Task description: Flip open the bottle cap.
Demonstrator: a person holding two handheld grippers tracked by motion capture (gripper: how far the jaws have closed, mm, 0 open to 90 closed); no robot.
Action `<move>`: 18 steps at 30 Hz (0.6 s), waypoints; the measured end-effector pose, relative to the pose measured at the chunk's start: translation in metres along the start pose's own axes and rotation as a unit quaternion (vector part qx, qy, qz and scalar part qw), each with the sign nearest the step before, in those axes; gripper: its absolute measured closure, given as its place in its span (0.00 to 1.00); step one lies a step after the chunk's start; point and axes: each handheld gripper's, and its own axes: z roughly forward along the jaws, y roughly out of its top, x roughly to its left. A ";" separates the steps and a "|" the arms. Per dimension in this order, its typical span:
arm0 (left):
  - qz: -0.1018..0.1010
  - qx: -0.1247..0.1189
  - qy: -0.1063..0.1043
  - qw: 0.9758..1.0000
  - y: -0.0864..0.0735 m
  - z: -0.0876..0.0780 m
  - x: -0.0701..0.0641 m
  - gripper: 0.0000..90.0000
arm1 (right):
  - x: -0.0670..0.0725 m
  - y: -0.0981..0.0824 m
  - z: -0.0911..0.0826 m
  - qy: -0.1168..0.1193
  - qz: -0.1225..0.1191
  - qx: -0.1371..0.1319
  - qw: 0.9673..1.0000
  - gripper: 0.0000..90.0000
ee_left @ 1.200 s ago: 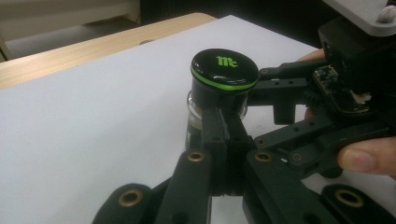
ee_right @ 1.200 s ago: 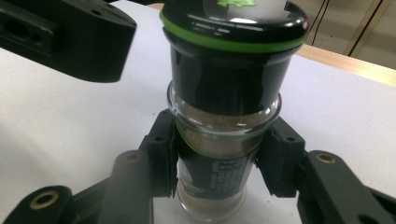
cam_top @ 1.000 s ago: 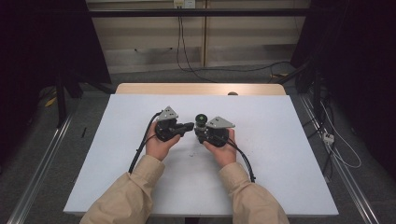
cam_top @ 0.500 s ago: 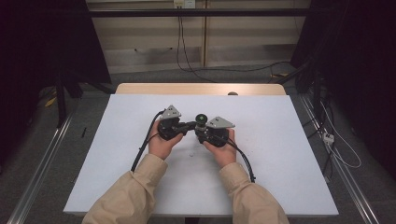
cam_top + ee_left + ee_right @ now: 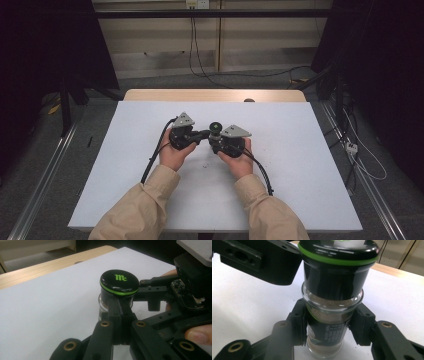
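Note:
A small glass spice jar (image 5: 216,126) with a black cap ringed in green stands upright near the middle of the white table (image 5: 300,165). Brown powder fills its glass body (image 5: 332,305). My right gripper (image 5: 217,140) is shut on the jar, its pads (image 5: 300,326) pressing the glass on both sides below the cap. My left gripper (image 5: 205,133) points at the jar from the left. Its jaws are shut together with nothing between them, and their tips (image 5: 120,305) sit against the side of the cap (image 5: 119,281).
A bare wooden strip (image 5: 210,95) runs along the table's far edge. Black cables (image 5: 150,160) trail from both grippers back over the table beside the person's beige sleeves. Dark floor, rails and loose wires lie around the table.

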 end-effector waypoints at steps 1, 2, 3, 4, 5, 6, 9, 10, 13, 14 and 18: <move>0.001 0.001 0.001 1.000 0.000 0.000 0.000 1.00 | 0.000 0.000 0.000 -0.001 -0.001 0.000 1.000 0.59; 0.002 0.001 0.002 1.000 0.000 0.000 0.000 1.00 | 0.000 0.000 0.000 0.000 -0.002 -0.001 1.000 0.59; 0.001 0.000 0.002 1.000 0.000 0.000 0.000 1.00 | 0.001 0.000 0.000 0.000 -0.002 0.000 1.000 0.59; 0.000 0.000 0.002 1.000 0.000 0.000 0.000 1.00 | 0.001 0.000 0.000 0.000 -0.002 0.000 1.000 0.59; 0.000 0.000 0.002 1.000 0.000 0.000 0.000 1.00 | 0.000 0.000 0.000 -0.001 -0.001 0.000 1.000 0.59; 0.002 -0.001 0.002 1.000 0.001 -0.001 0.000 1.00 | 0.000 0.000 0.000 0.000 -0.001 0.001 1.000 0.59; 0.001 0.001 0.005 1.000 0.004 -0.002 -0.001 1.00 | 0.000 0.000 0.000 0.000 0.000 0.001 1.000 0.59; 0.003 0.003 0.004 1.000 0.005 -0.002 -0.001 1.00 | 0.000 0.000 0.000 0.000 0.000 0.001 1.000 0.59; -0.001 0.003 0.002 1.000 0.005 -0.002 -0.001 1.00 | 0.000 0.000 0.000 0.000 0.000 0.001 1.000 0.59; -0.002 0.003 0.003 1.000 0.005 -0.002 -0.001 1.00 | 0.000 0.000 0.000 0.000 0.001 0.002 1.000 0.59; 0.003 0.004 0.006 1.000 0.005 -0.002 -0.002 1.00 | 0.000 0.000 0.000 -0.001 0.000 0.002 1.000 0.59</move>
